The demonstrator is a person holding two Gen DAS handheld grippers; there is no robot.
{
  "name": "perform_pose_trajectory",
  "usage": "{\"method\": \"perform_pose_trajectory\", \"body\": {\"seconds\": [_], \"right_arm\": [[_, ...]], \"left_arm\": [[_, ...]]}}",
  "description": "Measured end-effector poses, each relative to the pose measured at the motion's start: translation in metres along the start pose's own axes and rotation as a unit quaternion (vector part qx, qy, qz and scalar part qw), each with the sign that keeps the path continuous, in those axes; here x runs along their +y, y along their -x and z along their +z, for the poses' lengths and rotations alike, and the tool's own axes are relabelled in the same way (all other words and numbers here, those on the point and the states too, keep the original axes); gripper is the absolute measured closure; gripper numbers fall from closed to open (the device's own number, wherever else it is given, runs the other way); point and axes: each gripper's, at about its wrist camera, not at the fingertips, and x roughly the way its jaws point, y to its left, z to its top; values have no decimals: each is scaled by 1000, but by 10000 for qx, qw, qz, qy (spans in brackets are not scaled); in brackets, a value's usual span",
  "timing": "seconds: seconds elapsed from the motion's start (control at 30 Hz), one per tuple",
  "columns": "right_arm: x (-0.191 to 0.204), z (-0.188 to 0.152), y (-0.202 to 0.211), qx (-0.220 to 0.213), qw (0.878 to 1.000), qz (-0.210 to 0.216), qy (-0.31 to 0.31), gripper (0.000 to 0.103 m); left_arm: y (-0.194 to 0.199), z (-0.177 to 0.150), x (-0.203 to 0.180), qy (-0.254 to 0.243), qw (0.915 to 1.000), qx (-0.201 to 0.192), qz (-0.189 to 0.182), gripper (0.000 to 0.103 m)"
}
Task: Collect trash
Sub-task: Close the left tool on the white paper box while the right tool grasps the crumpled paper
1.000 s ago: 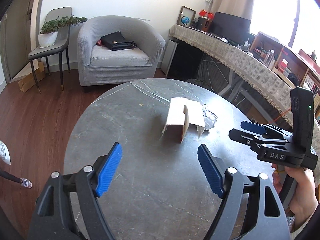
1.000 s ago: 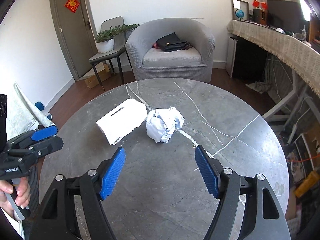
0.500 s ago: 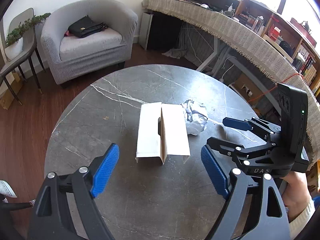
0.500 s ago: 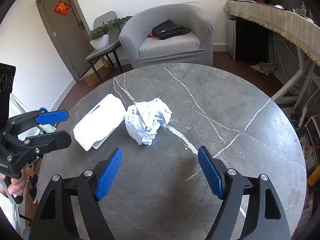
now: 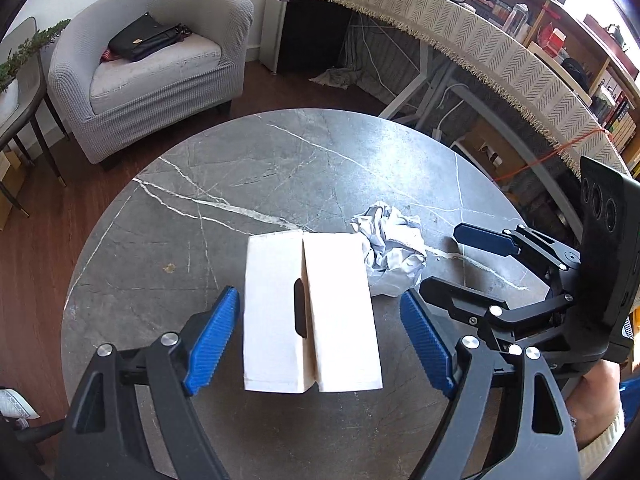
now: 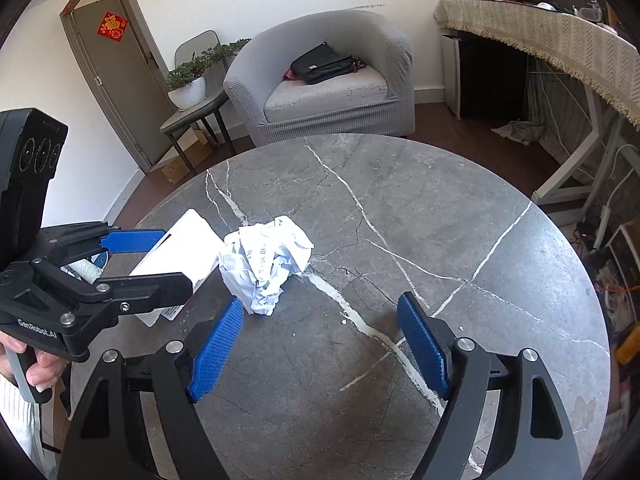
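- The left gripper (image 5: 320, 344) hangs over the round grey marble counter (image 5: 280, 168), its blue pads (image 5: 212, 344) spread apart and drawing closer; the white carton sits between them, and neither pad presses on it.
- The white carton (image 5: 276, 316) lies flat on the counter, its two top flaps meeting along a centre seam with a dark finger slot. The flaps are shut, so what is inside cannot be told.
- Just to the carton's right, touching its far corner, sits a crumpled ball of white paper (image 5: 394, 252) with printed text on it.
- The right gripper (image 6: 320, 340) hovers over the counter right of the paper ball, its pads apart and widening. In its own view nothing lies between them; the ball (image 6: 266, 264) is just beyond the left pad tip.
- A grey armchair (image 6: 328, 84) stands beyond the counter with a black bag (image 6: 320, 66) on its seat.
- To the right runs a long desk under a fringed cloth (image 5: 460, 28).
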Motion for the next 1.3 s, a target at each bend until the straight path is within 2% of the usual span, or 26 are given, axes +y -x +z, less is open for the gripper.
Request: {"method": "perform_pose_trajectory", "body": {"seconds": [0.1, 0.17, 0.23, 0.43, 0.83, 0.9, 0.97, 1.0, 1.17, 1.3], "right_arm": [[1, 0, 0, -13, 10000, 20, 0, 23], [3, 1, -1, -11, 10000, 45, 1, 23], [6, 2, -2, -19, 10000, 75, 17, 23], [20, 6, -6, -57, 9997, 105, 230, 23], [43, 14, -29, 24, 9980, -350, 524, 23], [45, 15, -33, 67, 9978, -376, 538, 32], [49, 16, -34, 40, 9976, -395, 575, 45], [52, 16, -34, 45, 9975, -393, 581, 47], [70, 19, -29, 14, 9972, -296, 689, 48], [89, 19, -26, 53, 9975, 53, 707, 48]], "left_arm": [[-7, 2, 2, -22, 9999, 114, 6, 45], [-7, 1, 6, 12, 9999, 88, 47, 47], [-5, -1, 11, 105, 9999, 45, -31, 48], [10, -11, 20, 214, 9997, -66, 88, 49], [45, -48, 45, 422, 9987, -241, 134, 48], [52, -54, 50, 478, 9984, -288, 120, 48], [59, -61, 57, 557, 9977, -366, 140, 48], [63, -65, 59, 601, 9973, -406, 143, 48], [83, -90, 74, 962, 9933, -635, 128, 49], [97, -108, 81, 1189, 9899, -766, 87, 49]]}}
